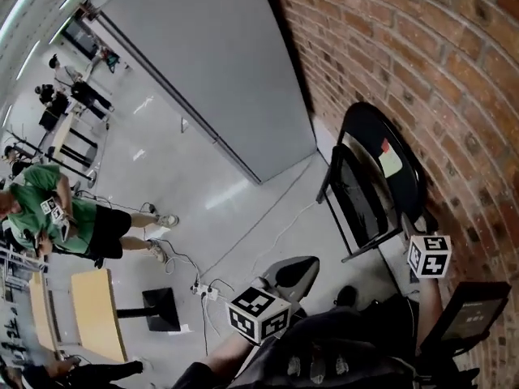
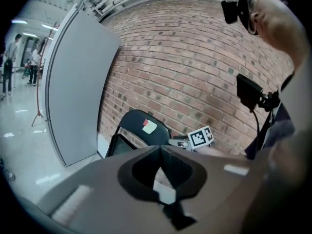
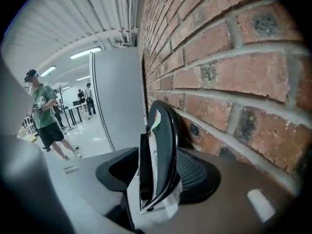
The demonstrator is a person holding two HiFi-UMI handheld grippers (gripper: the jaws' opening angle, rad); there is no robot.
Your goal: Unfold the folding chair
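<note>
Brick wall (image 1: 422, 47) is running along your right, with a grey panel (image 1: 211, 63) standing ahead and glossy floor (image 1: 178, 177) below. The folding chair (image 1: 369, 132) is leaning folded flat against the brick wall, just ahead of your right gripper's (image 3: 155, 177) fingers and well ahead of the left ones. It's black, with a thin metal frame, the seat tucked up against the backrest and a pale sticky note (image 1: 389, 162) on the backrest.

You're lining up for the first grab, and nothing is unfolded yet. The right fingers are standing apart with the chair edge-on in the gap between them; it doesn't look clamped. The left gripper's (image 2: 160, 152) fingers are pressed together, holding nothing.

For the next move, I'd say you're needing to close the right fingers on the frame edge, open the left ones and bring them to the seat's front edge to pull it down.
</note>
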